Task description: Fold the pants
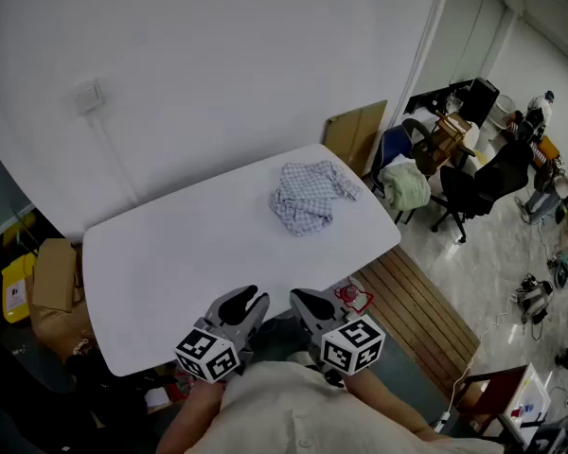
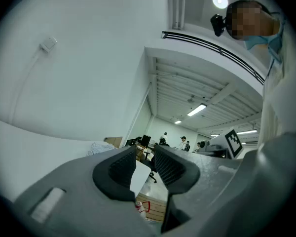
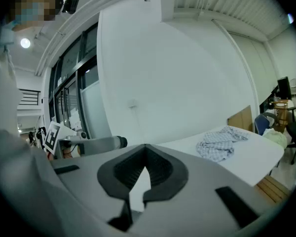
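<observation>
The pants (image 1: 308,197) are a crumpled heap of blue-and-white checked cloth at the far right of the white table (image 1: 170,253). They also show in the left gripper view as the pants (image 2: 99,147) and in the right gripper view as the pants (image 3: 219,143). Both grippers hang over the table's near edge, close to the person's body and well short of the cloth. My left gripper (image 1: 253,299) (image 2: 144,149) is open a little, with nothing between its jaws. My right gripper (image 1: 298,298) (image 3: 144,147) is shut and empty, its tips touching.
A slatted wooden platform (image 1: 412,301) lies right of the table. Office chairs (image 1: 473,183), one draped with a pale green cloth (image 1: 404,185), stand beyond the far right corner. Cardboard boxes (image 1: 52,272) sit on the floor at the left. A white wall runs behind the table.
</observation>
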Motion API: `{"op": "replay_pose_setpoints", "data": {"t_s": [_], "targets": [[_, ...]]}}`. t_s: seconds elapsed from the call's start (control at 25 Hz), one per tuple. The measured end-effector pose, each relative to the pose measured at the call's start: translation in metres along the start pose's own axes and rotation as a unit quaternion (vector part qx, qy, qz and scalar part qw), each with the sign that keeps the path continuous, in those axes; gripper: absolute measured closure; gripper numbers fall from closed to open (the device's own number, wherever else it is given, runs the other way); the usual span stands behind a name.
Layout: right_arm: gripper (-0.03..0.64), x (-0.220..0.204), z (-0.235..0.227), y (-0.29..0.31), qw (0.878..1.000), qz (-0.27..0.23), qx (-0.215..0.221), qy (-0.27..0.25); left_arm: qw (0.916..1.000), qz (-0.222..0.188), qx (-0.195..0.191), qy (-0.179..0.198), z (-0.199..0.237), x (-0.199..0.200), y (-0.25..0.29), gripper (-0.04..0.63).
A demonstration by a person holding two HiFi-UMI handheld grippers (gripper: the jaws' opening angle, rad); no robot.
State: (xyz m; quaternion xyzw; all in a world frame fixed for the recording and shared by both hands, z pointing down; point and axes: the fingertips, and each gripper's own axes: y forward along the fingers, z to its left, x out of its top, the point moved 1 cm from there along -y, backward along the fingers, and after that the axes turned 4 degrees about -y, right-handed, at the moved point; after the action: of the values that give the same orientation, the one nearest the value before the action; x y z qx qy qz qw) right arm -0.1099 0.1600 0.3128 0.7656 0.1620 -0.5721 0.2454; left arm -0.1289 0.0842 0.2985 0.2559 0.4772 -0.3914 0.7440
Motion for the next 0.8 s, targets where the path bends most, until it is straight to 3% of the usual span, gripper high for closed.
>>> {"op": "replay_pose_setpoints", "data": {"t_s": [0.52, 0.8], "targets": [[0.601, -0.0004, -0.0010, 0.0024, 1.000, 0.000, 0.000, 0.006, 0.9999, 0.006, -0.002, -0.009, 0.0031, -0.0021, 0.0044, 0.476], [0.590, -0.0024, 0.0082, 0.0069, 0.999, -0.004, 0.041, 0.021, 0.9999, 0.008, 0.004, -0.012, 0.0099, -0.0027, 0.0013, 0.476]]}}
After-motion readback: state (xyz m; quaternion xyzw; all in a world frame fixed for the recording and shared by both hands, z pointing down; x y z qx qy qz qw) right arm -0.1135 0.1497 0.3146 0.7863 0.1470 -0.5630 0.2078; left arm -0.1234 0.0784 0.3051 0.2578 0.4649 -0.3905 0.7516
